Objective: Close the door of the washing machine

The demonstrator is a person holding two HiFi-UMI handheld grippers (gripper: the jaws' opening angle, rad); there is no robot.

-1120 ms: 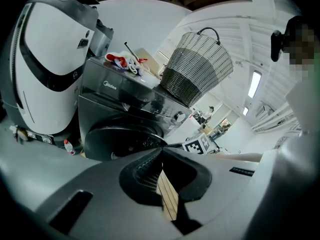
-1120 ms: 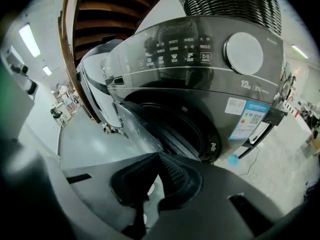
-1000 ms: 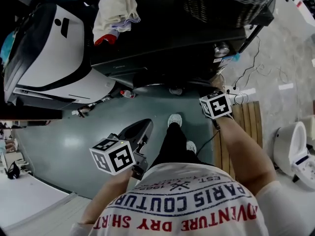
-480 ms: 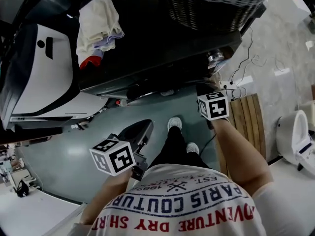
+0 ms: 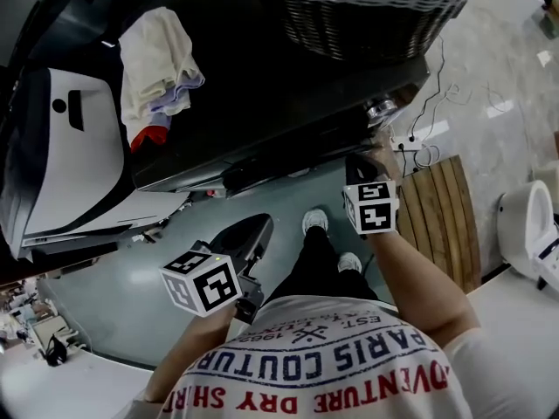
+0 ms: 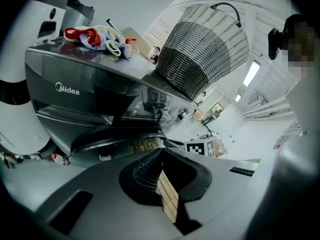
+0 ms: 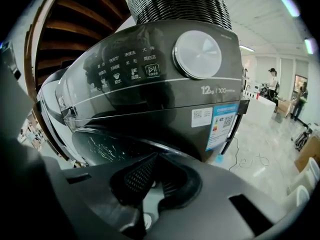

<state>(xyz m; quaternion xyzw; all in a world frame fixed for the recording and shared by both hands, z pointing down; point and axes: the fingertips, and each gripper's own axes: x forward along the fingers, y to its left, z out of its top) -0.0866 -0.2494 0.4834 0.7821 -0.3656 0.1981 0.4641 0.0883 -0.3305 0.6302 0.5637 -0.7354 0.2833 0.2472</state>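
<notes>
Fingers point(image 7: 138, 176) of my right gripper point(image 7: 156, 154) are pressed together, empty — left gripper point(image 6: 162, 150) likewise. The door point(image 7: 107, 145) sits just ahead, low on the washing machine point(image 7: 165, 99); it looks rigid, hinged — I'd push its rim.

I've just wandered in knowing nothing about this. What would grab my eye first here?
Probably the big dark washing machine, with a tall wicker basket and a heap of crumpled cloths on its top. Then the black-and-white marker cubes on two handheld grippers: the right gripper is close up to the machine's front, below its round silver dial, and the left gripper is held farther back.
</notes>
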